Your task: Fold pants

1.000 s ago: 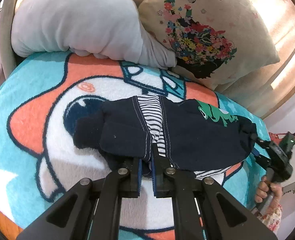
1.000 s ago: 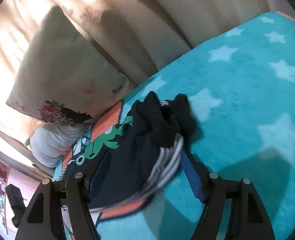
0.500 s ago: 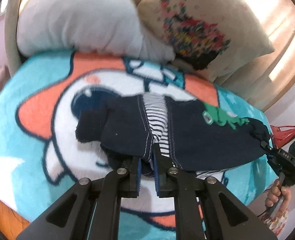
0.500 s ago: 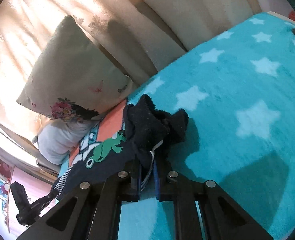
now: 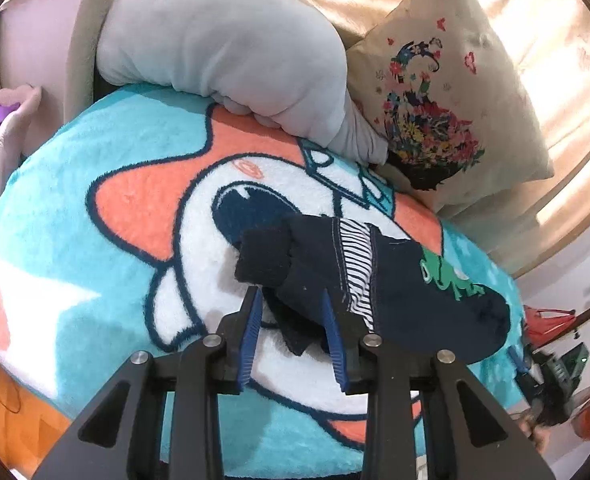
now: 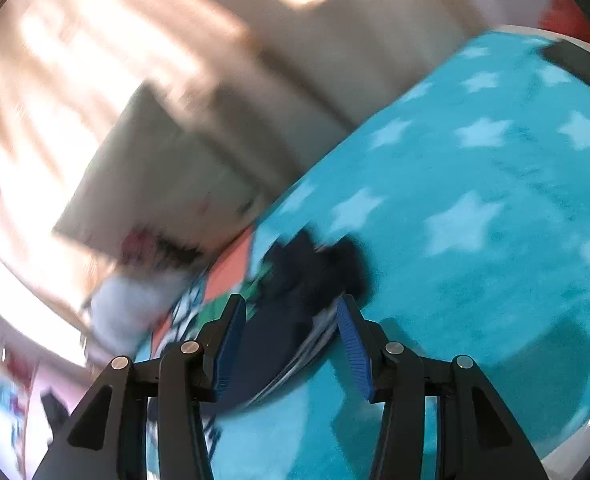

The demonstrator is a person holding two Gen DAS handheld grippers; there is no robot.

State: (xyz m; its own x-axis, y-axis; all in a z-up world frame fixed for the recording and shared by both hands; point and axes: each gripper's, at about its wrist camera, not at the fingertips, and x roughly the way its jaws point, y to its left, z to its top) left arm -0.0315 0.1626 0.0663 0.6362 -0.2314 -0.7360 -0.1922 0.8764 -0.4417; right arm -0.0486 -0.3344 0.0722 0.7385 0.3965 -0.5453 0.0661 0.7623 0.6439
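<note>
Lying folded on the blanket (image 5: 95, 200), small navy pants (image 5: 395, 292) look light, soft, floppy; both grippers, left gripper (image 5: 293, 336) and right gripper (image 6: 291, 344), spread wide, empty; grab cuff edges next.

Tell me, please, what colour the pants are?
Navy pants, striped panel, green frog; left wrist view.

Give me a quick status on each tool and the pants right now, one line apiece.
left tool: open, fingers straddling the cuff end of the pants.
right tool: open, fingers either side of the other end; view blurred.
pants: folded into a compact bundle, lying on the blanket, green print facing up.
</note>
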